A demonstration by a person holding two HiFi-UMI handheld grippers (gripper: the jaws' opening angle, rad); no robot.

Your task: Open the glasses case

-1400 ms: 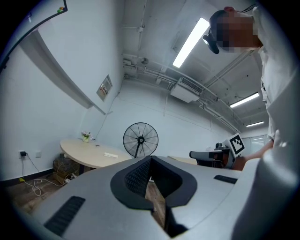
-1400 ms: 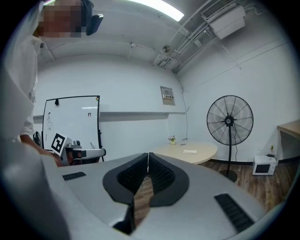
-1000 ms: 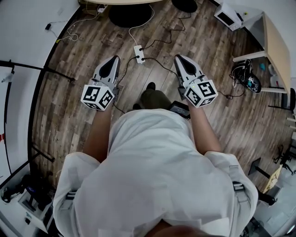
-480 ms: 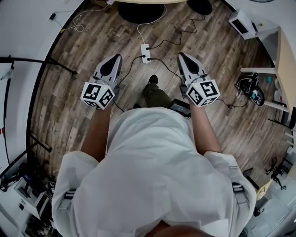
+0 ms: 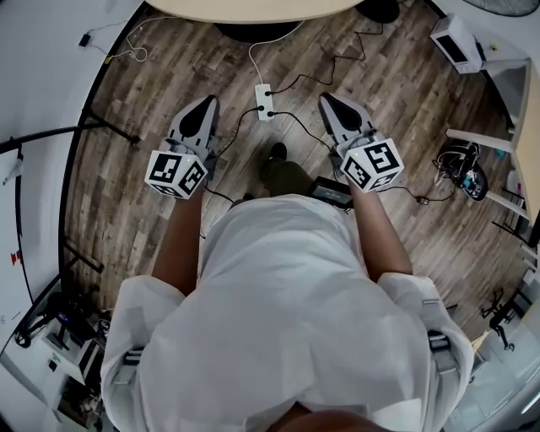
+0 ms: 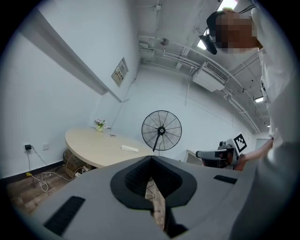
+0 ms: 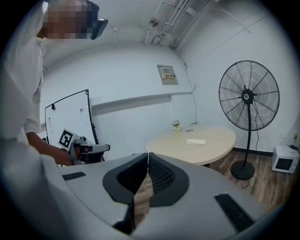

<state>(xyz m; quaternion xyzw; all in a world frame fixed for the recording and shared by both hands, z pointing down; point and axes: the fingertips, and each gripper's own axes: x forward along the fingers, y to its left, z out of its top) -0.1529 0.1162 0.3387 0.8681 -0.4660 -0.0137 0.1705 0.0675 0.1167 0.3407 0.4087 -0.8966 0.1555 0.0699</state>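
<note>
A round beige table [image 5: 245, 8] shows at the top edge of the head view. A flat pale object [image 7: 196, 141] lies on it, also seen as a pale object [image 6: 129, 148] in the left gripper view; it is too small to tell whether it is the glasses case. My left gripper [image 5: 205, 103] and right gripper [image 5: 325, 99] are held side by side at waist height over the wooden floor, well short of the table. Both are shut with nothing between their tips: left gripper [image 6: 151, 158], right gripper [image 7: 148, 154].
A pedestal fan [image 7: 248, 96] stands right of the table. A small flower pot [image 7: 176, 124] sits on the table's far side. A power strip [image 5: 265, 101] and cables lie on the floor ahead. A white box [image 5: 458, 42] sits at the far right, a whiteboard [image 7: 70, 117] at the left.
The view has slid forward: the table's edge has come into sight at the top and the power strip sits lower. Both grippers keep the same shut pose.
</note>
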